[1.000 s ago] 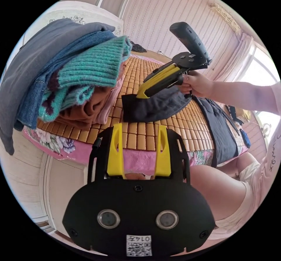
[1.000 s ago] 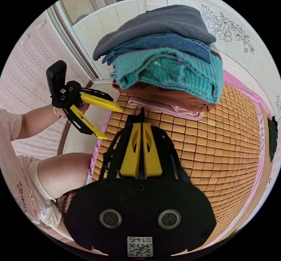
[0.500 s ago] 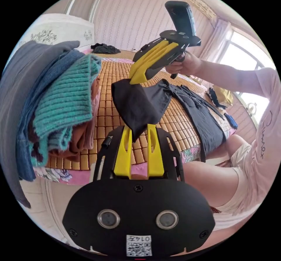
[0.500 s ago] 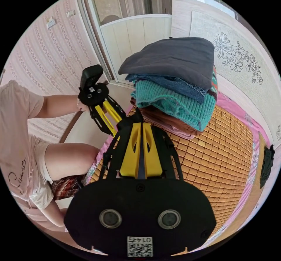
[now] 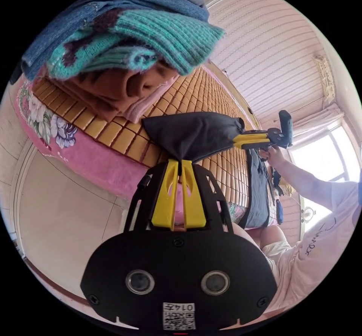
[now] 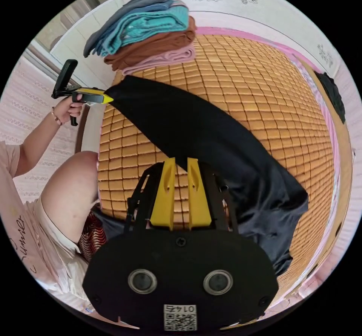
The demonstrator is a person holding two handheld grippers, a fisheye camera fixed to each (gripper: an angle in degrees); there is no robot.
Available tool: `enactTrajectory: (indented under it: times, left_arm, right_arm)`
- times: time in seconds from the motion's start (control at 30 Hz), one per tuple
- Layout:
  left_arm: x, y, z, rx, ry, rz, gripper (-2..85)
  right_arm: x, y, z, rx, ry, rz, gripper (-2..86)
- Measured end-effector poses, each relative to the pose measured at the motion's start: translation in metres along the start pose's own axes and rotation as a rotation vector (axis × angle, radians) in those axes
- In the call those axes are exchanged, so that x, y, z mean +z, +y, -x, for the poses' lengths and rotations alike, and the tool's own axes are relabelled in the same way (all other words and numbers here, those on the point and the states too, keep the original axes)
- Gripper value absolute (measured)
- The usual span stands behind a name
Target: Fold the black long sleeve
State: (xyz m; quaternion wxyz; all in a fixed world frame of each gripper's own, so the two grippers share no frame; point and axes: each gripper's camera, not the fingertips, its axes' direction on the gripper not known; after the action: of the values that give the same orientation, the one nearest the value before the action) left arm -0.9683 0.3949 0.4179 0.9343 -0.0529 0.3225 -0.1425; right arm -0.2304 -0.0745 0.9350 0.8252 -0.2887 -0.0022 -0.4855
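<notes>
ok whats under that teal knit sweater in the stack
Under the teal knit sweater lie a folded brown garment and a pink one, resting on the bamboo mat. Whether anything is tucked between those folds can't be seen.

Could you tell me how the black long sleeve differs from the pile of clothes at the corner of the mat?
The black long sleeve is spread out unfolded; the pile of clothes is folded and stacked. The long sleeve has one end lifted in the left tool; the pile rests untouched. The long sleeve is a single dark garment; the pile mixes grey, blue, teal, brown and pink. Both are on the bamboo mat.
</notes>
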Motion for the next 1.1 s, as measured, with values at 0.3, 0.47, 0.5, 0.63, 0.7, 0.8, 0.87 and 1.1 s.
enactTrajectory:
  times: [0.3,0.47,0.5,0.63,0.7,0.8,0.87,1.1]
  left_arm:
    - [-0.005,0.002,0.039,-0.079,0.07,-0.01,-1.0]
    - [-0.005,-0.012,0.041,-0.027,0.022,0.009,-1.0]
    - [-0.005,-0.014,0.041,-0.009,0.01,0.016,-1.0]
    - [-0.005,-0.018,0.046,0.005,0.007,0.015,-1.0]
    - [-0.005,-0.017,0.053,-0.012,0.03,0.001,-1.0]
    - [-0.005,-0.015,0.059,-0.024,0.048,-0.013,-1.0]
    - [-0.005,-0.015,0.06,-0.019,0.05,-0.013,-1.0]
    - [-0.004,-0.02,0.053,-0.017,0.018,-0.033,-1.0]
  right_arm:
    - [-0.016,-0.018,-0.084,0.39,0.144,-0.04,-0.2]
    - [-0.013,-0.026,-0.102,0.467,0.098,-0.046,-0.7]
    - [-0.016,-0.025,-0.104,0.499,0.133,-0.047,-0.6]
    - [-0.019,-0.017,-0.109,0.526,0.116,-0.047,-0.5]
    - [-0.021,-0.012,-0.107,0.506,0.103,-0.057,-0.5]
    - [-0.024,-0.01,-0.11,0.495,0.104,-0.047,-0.5]
    - [-0.026,-0.007,-0.115,0.519,0.102,-0.06,-0.5]
    - [-0.054,-0.003,-0.082,0.425,0.146,-0.134,0.0]
